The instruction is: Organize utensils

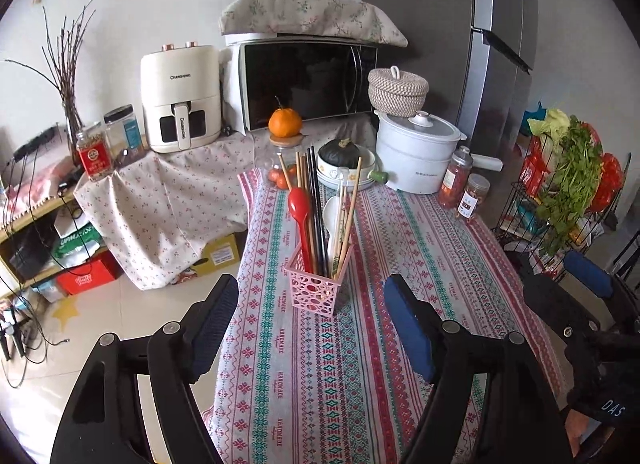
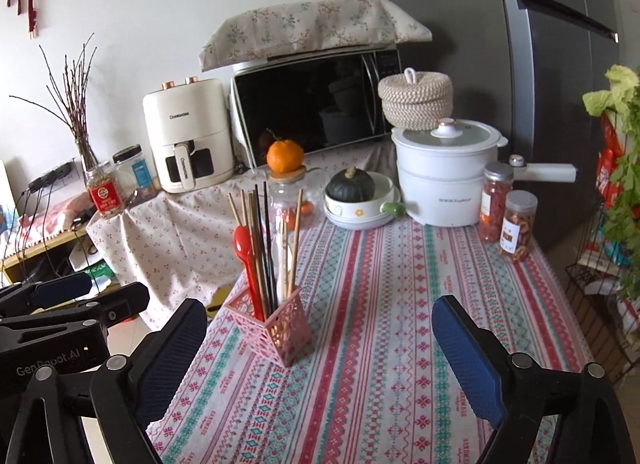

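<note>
A pink perforated utensil basket (image 1: pixel 318 284) stands upright on the patterned tablecloth (image 1: pixel 320 384). It holds a red spoon (image 1: pixel 299 203), a white spoon (image 1: pixel 333 213), and several wooden and dark chopsticks (image 1: pixel 310 191). The basket also shows in the right wrist view (image 2: pixel 276 324), with the red spoon (image 2: pixel 243 242) at its left. My left gripper (image 1: pixel 312 300) is open and empty, just short of the basket. My right gripper (image 2: pixel 320 324) is open and empty, with the basket near its left finger. The right gripper shows at the right edge of the left wrist view (image 1: pixel 568 292).
At the table's far end stand a white electric pot (image 2: pixel 444 175), a bowl with a dark squash (image 2: pixel 352 191), two snack jars (image 2: pixel 508 215) and a glass jar topped by an orange (image 2: pixel 285 155). A wire rack with greens (image 1: pixel 560 191) stands right. A microwave (image 1: pixel 308 83) stands behind.
</note>
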Motion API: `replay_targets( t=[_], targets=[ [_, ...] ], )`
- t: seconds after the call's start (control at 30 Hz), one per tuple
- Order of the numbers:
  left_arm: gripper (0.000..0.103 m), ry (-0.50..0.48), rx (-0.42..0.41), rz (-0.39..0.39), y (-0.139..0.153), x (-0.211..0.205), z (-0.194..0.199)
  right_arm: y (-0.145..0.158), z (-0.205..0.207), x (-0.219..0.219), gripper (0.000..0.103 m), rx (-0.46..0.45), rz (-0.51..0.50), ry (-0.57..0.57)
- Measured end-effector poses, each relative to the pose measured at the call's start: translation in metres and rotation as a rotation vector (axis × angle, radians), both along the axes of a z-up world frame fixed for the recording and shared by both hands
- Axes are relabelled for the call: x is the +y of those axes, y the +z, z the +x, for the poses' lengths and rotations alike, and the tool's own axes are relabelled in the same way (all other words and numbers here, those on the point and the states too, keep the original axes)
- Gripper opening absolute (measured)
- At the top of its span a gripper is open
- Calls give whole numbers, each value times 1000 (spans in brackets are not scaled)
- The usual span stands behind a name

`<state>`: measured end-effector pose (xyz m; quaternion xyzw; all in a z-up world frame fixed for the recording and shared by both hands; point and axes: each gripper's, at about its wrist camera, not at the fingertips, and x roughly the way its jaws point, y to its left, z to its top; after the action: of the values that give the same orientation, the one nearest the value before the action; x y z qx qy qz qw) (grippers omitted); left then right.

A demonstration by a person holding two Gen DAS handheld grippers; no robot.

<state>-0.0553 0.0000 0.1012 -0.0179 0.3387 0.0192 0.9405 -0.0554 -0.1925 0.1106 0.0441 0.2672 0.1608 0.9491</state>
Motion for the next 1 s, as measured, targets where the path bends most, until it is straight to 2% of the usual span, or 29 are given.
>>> replay_targets(
  t=[0.13, 0.5, 1.0],
  targets=[
    [83, 4, -24, 7, 3, -3, -7, 1, -8, 3, 102, -33, -44, -14],
    [83, 23, -52, 37, -4, -2, -6, -20, 6, -2, 103, 41, -61, -52],
    [83, 12, -29, 38, -13, -5, 4, -30, 14, -3, 103, 45, -54, -48]
  ],
)
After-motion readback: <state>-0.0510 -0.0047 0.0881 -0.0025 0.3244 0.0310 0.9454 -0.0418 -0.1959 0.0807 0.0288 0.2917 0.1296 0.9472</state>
